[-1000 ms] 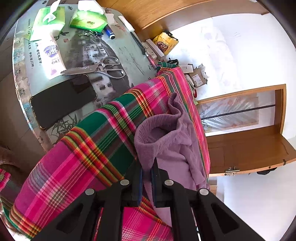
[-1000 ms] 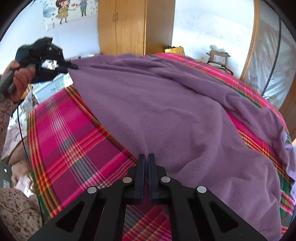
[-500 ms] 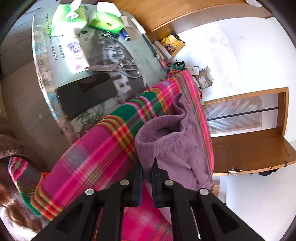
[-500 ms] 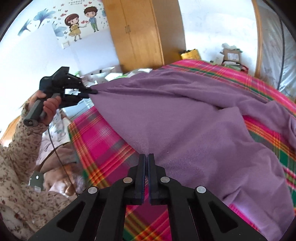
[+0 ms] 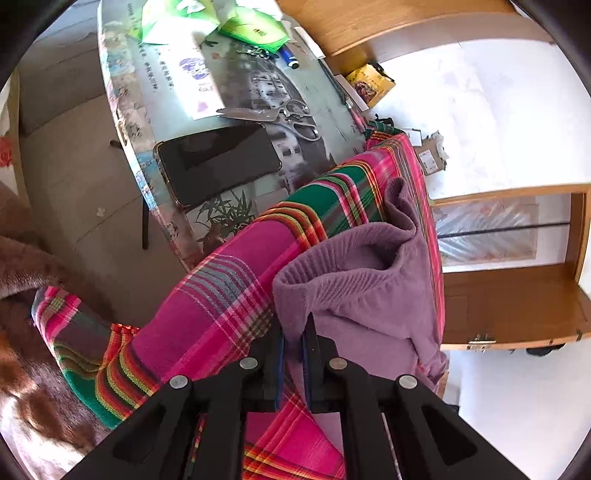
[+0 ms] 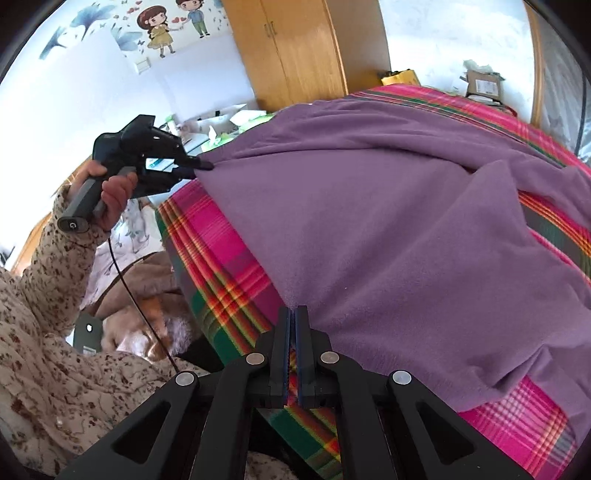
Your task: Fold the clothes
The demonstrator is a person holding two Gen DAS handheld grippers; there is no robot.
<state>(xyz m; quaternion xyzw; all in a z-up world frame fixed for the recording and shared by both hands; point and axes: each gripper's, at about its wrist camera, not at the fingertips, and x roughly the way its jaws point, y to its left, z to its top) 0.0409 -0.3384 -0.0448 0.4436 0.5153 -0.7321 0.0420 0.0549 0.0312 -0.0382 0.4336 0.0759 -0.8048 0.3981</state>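
Note:
A purple fleece garment (image 6: 388, 221) lies spread over a pink, green and orange plaid blanket (image 6: 221, 266). My right gripper (image 6: 294, 314) is shut on the garment's near edge. My left gripper (image 5: 293, 332) is shut on a ribbed purple hem (image 5: 332, 280) of the same garment and holds it lifted above the blanket (image 5: 207, 310). In the right wrist view the left gripper (image 6: 201, 166) shows at the left, hand-held, pinching the garment's far corner so the edge is stretched between both grippers.
Beside the blanket stands a table (image 5: 125, 122) with a black phone (image 5: 218, 162), scissors (image 5: 284, 114), green tissue packs (image 5: 255, 29) and a leaflet (image 5: 192, 77). A wooden wardrobe (image 6: 295, 51) and a wooden door frame (image 5: 517, 295) stand behind. Brown furry fabric (image 5: 22, 369) lies at the left.
Both grippers have pulled back toward the blanket's near edge, dragging the purple garment with them. More of the blanket's edge and the floor now show. Both stay shut.

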